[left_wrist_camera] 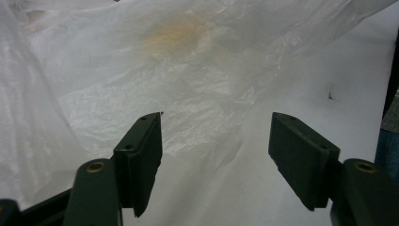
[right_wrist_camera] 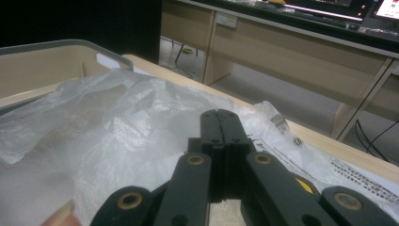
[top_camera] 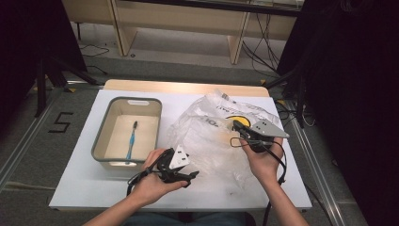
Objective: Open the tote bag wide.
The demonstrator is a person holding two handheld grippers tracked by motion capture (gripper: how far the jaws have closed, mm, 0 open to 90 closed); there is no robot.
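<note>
A crumpled clear plastic bag (top_camera: pixel 214 132) lies on the white table (top_camera: pixel 84 188), spreading from the centre out toward two o'clock, where its printed panel with black lettering and a yellow mark sits near the table's far right edge. The right gripper (top_camera: pixel 236 125) comes in from five o'clock in the person's right hand (top_camera: pixel 264 162), its grey three-cornered plate on top, and its tips sit on the bag's upper part beside the yellow print. In the right gripper view its jaws stand pressed flat together, closed (right_wrist_camera: pixel 221 123), with the film bunched around them; whether a fold of the bag is pinched between the pads I cannot tell. The left gripper (top_camera: pixel 193 176) rests in the left hand (top_camera: pixel 153 181) at about seven o'clock of the table, pointing toward three o'clock at the bag's near lower edge. Its jaws stand wide apart (left_wrist_camera: pixel 216 141) with nothing between them, the wrinkled film and a faint orange stain lying just beyond the tips, and bare tabletop below. At nine to ten o'clock of the bag, just beside it, sits a rectangular grey-rimmed bin (top_camera: pixel 101 129) with a pale inside. A blue toothbrush (top_camera: pixel 131 141) lies on its floor, dark head toward twelve o'clock and handle toward six. Black cables trail from both grippers toward the near edge of the table.
</note>
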